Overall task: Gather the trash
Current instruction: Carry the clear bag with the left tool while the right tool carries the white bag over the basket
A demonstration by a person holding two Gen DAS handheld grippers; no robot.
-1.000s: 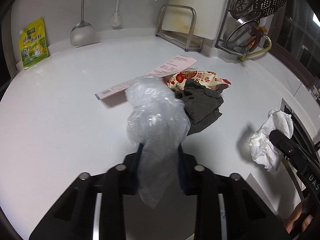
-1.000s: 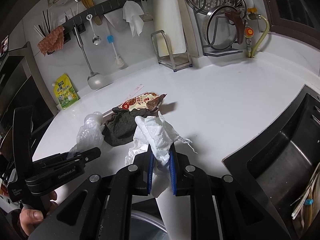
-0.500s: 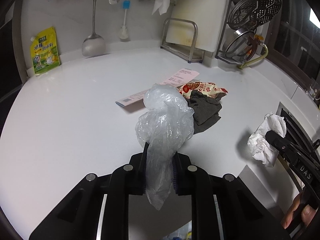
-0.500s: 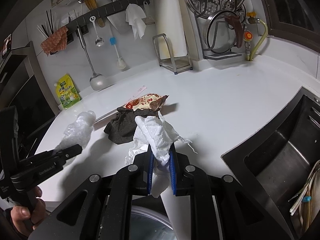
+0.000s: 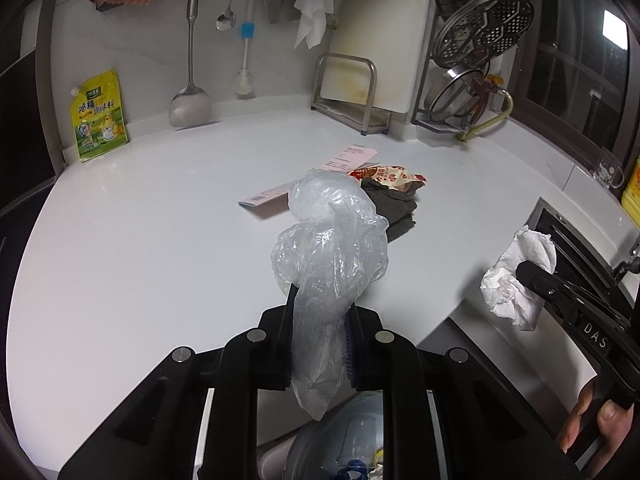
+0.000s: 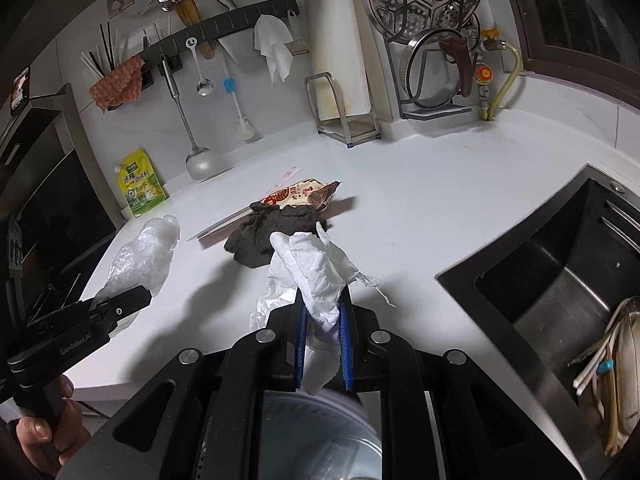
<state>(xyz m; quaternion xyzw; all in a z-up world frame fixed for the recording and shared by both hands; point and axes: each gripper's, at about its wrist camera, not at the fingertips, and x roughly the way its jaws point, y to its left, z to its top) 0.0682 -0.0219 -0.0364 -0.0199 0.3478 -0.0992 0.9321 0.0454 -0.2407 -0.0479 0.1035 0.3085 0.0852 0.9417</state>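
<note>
My left gripper (image 5: 318,320) is shut on a crumpled clear plastic bag (image 5: 330,252), held above the front edge of the white counter (image 5: 140,248). My right gripper (image 6: 323,320) is shut on a crumpled white tissue (image 6: 312,272), also over the front edge. The tissue also shows in the left wrist view (image 5: 516,276), the bag in the right wrist view (image 6: 140,256). On the counter lie a dark grey cloth (image 6: 268,232), a red snack wrapper (image 6: 298,194) and a pink paper slip (image 5: 348,160). A bin (image 6: 320,440) with trash shows below both grippers.
A sink (image 6: 560,292) with dishes is at the right. A yellow pouch (image 5: 98,118), a ladle (image 5: 190,104), a metal rack (image 5: 348,92) and a steamer stand (image 5: 476,60) line the back wall. A yellow bottle (image 5: 632,192) stands far right.
Both grippers have pulled back and risen from the counter with their loads. The bin has come into view below them. The cloth, wrapper and slip have not moved.
</note>
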